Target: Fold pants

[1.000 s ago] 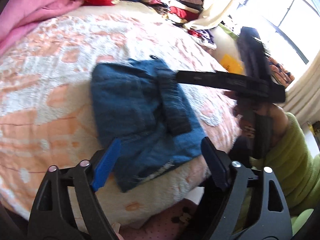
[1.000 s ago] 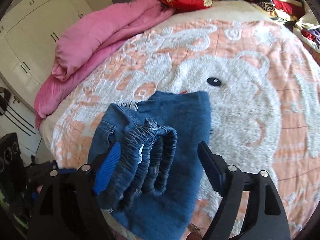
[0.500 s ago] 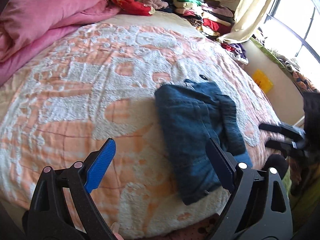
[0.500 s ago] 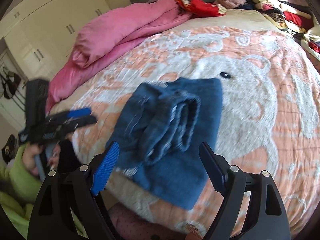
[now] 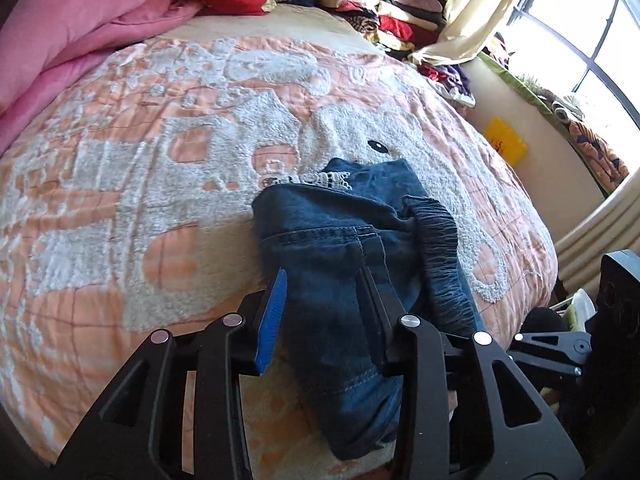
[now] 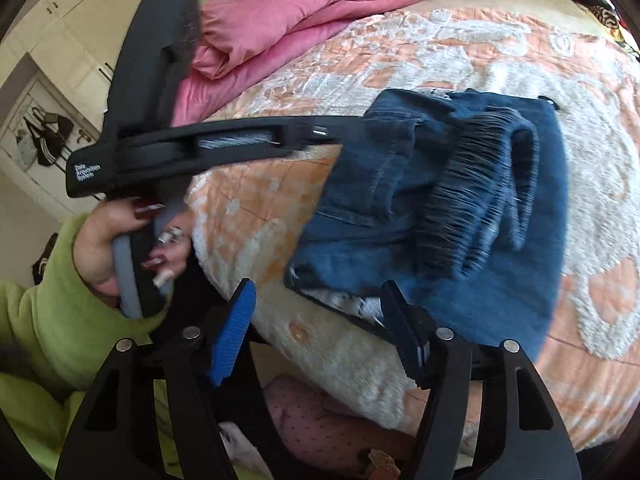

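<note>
The blue denim pants [image 5: 352,264] lie folded in a bundle near the front edge of the bed, elastic waistband [image 5: 440,248] on the right side. My left gripper [image 5: 324,312] reaches over their near left part, jaws partly closed around the denim with a gap still showing. In the right wrist view the pants [image 6: 460,208] lie ahead; the left gripper's tip meets their left edge. My right gripper [image 6: 316,336] is open and empty, just off the bed's front edge, near the pants' lower corner.
The bed has a peach and white blanket [image 5: 160,160]. A pink duvet [image 5: 80,28] lies at the back left. Stacked clothes [image 5: 372,12] sit at the back right. A window [image 5: 580,40] is on the right. White cupboards [image 6: 60,40] stand at the left.
My left gripper has swung back onto the pants and its jaws have narrowed around the denim. My right gripper has pulled back off the pants toward the bed's edge and narrowed a little.
</note>
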A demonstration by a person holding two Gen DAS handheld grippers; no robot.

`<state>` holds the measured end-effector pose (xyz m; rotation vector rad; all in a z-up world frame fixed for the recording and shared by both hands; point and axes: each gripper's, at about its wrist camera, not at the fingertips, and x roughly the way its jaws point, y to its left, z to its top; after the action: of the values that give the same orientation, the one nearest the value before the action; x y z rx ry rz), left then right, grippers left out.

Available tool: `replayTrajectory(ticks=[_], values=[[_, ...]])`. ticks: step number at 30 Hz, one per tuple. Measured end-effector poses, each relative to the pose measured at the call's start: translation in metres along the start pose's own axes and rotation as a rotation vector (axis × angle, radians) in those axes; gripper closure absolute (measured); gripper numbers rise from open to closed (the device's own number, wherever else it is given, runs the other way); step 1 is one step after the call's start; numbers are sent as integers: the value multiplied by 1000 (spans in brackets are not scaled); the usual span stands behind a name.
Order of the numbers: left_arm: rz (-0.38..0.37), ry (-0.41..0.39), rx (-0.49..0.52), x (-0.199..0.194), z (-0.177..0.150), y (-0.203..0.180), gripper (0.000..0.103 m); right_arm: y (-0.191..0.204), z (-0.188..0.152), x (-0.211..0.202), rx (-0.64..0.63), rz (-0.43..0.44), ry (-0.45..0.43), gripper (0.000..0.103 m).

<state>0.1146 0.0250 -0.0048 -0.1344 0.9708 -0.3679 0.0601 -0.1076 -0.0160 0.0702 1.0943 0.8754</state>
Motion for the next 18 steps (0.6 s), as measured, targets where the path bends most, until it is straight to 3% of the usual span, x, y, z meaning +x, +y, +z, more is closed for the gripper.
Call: replayTrajectory(ticks=[7,10,11,12,18], values=[[25,36,25,23,3,-4,74,-28,10,25,232,6,18,40],[42,43,34,30,2,-5,74,-31,12,33,237,10,3,67],[42,44,32,32,2,-4,74,-32,12,34,232,24,-2,83],[39,43,29,33,2,-3,74,-33,11,32,229,38,-9,88],[35,36,31,34,2,-1,73,-25,-5,10,144,13,-13,93]])
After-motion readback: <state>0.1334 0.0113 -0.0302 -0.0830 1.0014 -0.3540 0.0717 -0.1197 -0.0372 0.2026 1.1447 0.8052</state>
